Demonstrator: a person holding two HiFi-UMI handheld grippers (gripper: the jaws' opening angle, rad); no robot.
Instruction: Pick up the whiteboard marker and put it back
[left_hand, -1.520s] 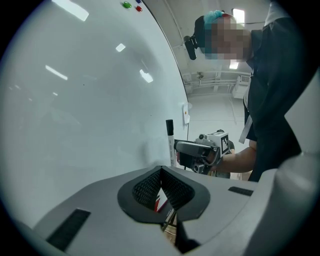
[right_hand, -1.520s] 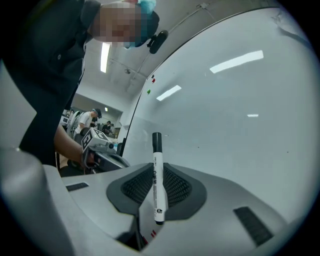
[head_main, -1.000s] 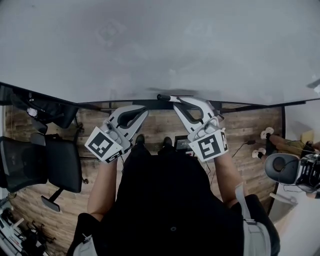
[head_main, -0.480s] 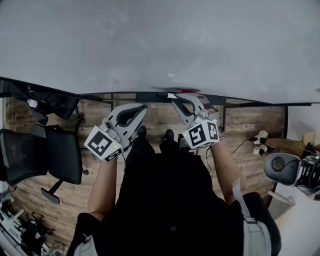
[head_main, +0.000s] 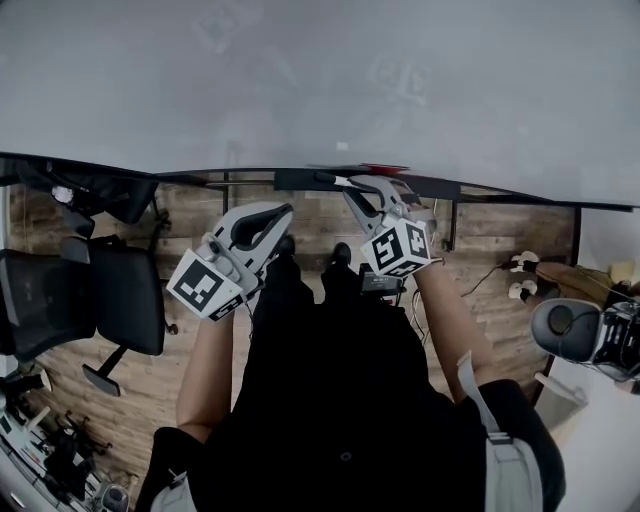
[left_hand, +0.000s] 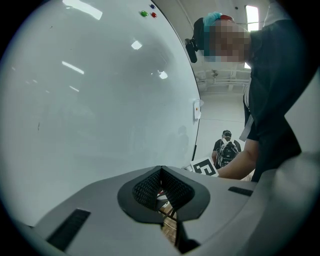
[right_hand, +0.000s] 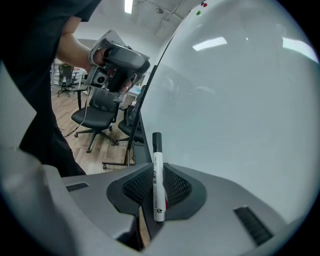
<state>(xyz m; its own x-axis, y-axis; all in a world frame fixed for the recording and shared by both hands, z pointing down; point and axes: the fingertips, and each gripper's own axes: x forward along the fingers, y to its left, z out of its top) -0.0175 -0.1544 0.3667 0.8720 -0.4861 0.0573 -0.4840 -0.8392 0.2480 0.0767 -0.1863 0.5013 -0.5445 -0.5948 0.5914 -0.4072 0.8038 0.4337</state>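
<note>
The grey and white right gripper (right_hand: 157, 172) is clamped on a white-barrelled, black-capped whiteboard marker (right_hand: 158, 182). Its 2 black ribbed pads (right_hand: 177, 187) press the barrel from either side. The capped end sticks out past the jaw tips, and the butt end sits back in the jaw throat. The marker runs alongside the large glossy white whiteboard (right_hand: 235, 110), close to its surface; I cannot tell whether it touches.

In the head view, the right gripper (head_main: 352, 188) reaches to the dark narrow tray ledge (head_main: 290, 180) under the whiteboard (head_main: 320, 80). The marker (head_main: 330, 180) lies along that ledge line, with its dark tip pointing to the person's left. Whether it rests on the ledge cannot be made out.

The grey and white left gripper (left_hand: 161, 172) has its jaws pressed together with nothing between them. It hangs in the air just beside the whiteboard (left_hand: 95, 100). In the head view, the left gripper (head_main: 283, 213) is below the ledge and left of the right one, apart from it.

A black wheeled office chair (head_main: 110, 315) stands on the brown wood-plank floor (head_main: 130, 400) to the person's left.
</note>
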